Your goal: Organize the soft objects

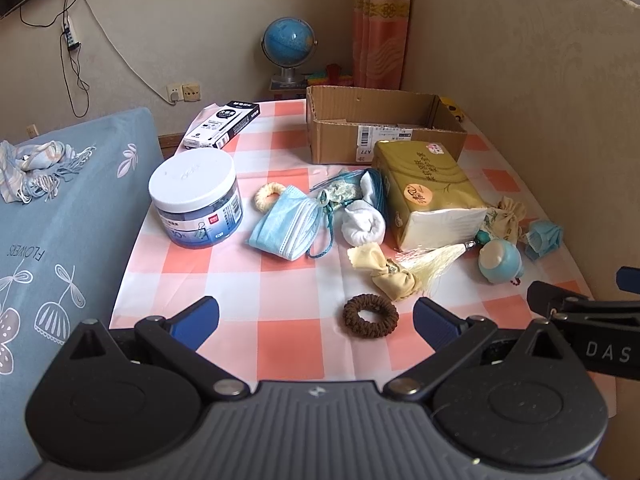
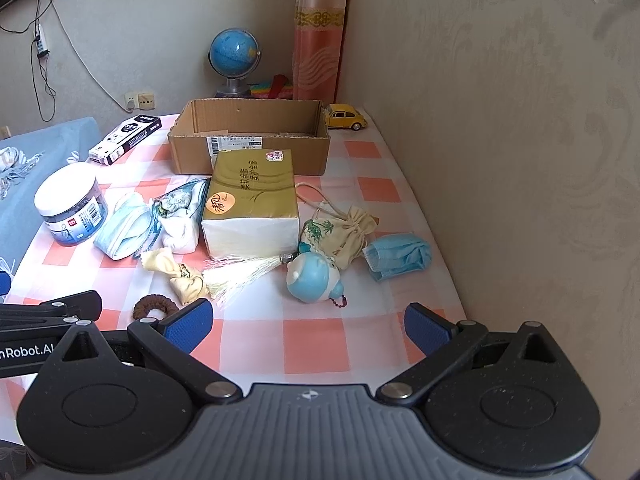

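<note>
Soft items lie scattered on the checked tablecloth [image 1: 288, 280]: a brown hair tie [image 1: 370, 316], a blue face mask [image 1: 285, 229], a rolled white sock [image 1: 363, 224], a cream cloth bow [image 1: 380, 272], a tissue pack [image 1: 430, 192], a drawstring pouch [image 2: 344, 236] and a second folded mask [image 2: 400, 256]. An open cardboard box [image 1: 380, 128] stands at the back. My left gripper [image 1: 316, 320] is open just in front of the hair tie, holding nothing. My right gripper [image 2: 308, 322] is open too, short of the blue toy [image 2: 314, 278].
A white-lidded jar [image 1: 196, 196] and a black pen box [image 1: 222, 124] sit at the left. A yellow toy car [image 2: 345, 116] stands behind the box. A bed [image 1: 60, 216] borders the table's left; a wall [image 2: 500, 160] borders its right. A globe [image 1: 289, 48] stands beyond.
</note>
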`<state>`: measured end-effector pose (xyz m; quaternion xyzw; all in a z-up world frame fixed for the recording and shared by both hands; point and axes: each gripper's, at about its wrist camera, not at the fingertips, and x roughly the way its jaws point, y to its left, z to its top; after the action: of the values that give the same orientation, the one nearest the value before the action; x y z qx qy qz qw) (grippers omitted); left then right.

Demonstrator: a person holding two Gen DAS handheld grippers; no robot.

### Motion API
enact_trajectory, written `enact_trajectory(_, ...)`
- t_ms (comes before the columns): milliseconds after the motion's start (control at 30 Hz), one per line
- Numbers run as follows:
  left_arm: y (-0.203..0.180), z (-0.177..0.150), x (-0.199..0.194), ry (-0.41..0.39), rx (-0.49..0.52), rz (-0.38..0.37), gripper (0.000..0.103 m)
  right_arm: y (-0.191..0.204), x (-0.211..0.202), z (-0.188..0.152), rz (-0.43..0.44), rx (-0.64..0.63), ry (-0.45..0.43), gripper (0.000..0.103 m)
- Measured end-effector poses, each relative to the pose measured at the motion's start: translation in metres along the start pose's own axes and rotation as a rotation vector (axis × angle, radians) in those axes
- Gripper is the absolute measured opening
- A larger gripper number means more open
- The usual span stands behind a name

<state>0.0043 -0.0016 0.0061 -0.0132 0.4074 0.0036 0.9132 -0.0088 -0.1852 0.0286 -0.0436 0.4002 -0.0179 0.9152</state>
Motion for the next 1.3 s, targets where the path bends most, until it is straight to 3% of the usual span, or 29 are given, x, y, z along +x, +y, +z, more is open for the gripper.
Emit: enact_trajectory(1300, -0.0047, 0.0003, -0.0016, -0.018, 0.010, -0.004, 0.102, -0.0009, 0.0015, 0.0019, -0.023, -0.009, -0.006, 0.103)
